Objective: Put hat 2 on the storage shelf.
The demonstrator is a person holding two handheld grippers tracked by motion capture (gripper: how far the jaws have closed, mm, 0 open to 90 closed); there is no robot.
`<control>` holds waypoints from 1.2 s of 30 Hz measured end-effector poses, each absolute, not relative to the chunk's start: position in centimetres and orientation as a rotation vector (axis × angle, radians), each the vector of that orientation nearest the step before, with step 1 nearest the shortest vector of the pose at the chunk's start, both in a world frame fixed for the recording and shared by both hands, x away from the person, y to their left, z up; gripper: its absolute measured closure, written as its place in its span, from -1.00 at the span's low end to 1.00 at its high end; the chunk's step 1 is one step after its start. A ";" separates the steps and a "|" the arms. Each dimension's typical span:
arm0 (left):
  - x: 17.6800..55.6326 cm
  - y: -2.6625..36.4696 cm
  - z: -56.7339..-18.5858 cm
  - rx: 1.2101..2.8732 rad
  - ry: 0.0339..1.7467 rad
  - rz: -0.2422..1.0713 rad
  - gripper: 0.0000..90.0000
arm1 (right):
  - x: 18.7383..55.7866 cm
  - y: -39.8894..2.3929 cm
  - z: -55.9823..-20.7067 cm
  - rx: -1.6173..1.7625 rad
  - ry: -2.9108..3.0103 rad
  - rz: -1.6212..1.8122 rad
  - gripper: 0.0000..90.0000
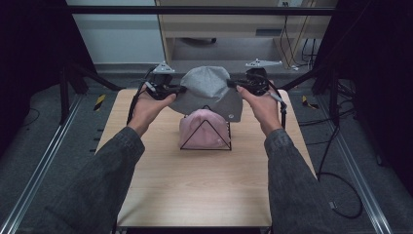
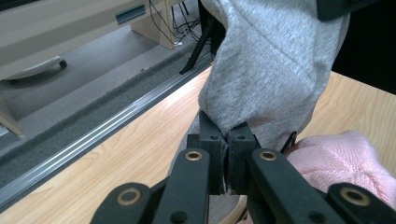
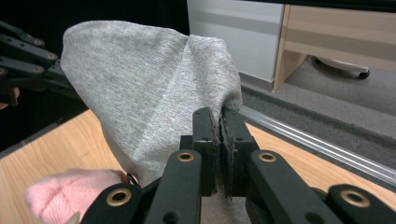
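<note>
While clamped both ends, grey cap (image 1: 207, 90) stretched left-right, brim twd person.

Light wooden table (image 1: 195, 195), grey carpet floor (image 1: 58, 122), metal floor rail (image 2: 93, 135), wooden cabinet (image 1: 234, 24)

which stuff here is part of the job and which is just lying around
In the job:
- grey cap, held up at both sides
- left gripper, shut on it
- right gripper, shut on it
- pink hat on the black wire stand just below

Lying about:
- cables on the floor beyond the table
- shelf unit
</note>
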State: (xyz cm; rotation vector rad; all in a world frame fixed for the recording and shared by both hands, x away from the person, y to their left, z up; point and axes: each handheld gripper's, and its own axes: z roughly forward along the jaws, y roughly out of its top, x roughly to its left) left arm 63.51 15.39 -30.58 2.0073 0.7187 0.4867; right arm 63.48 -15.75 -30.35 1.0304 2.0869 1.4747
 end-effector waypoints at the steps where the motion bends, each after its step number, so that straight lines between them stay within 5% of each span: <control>1: 63.6 15.4 -30.8 2.004 0.721 0.481 0.95 | 63.5 -15.7 -30.7 1.030 2.097 1.463 0.91; 36: 63.0 16.2 -35.6 2.033 0.782 0.454 0.95 | 62.5 -14.9 -35.1 1.069 2.170 1.419 0.91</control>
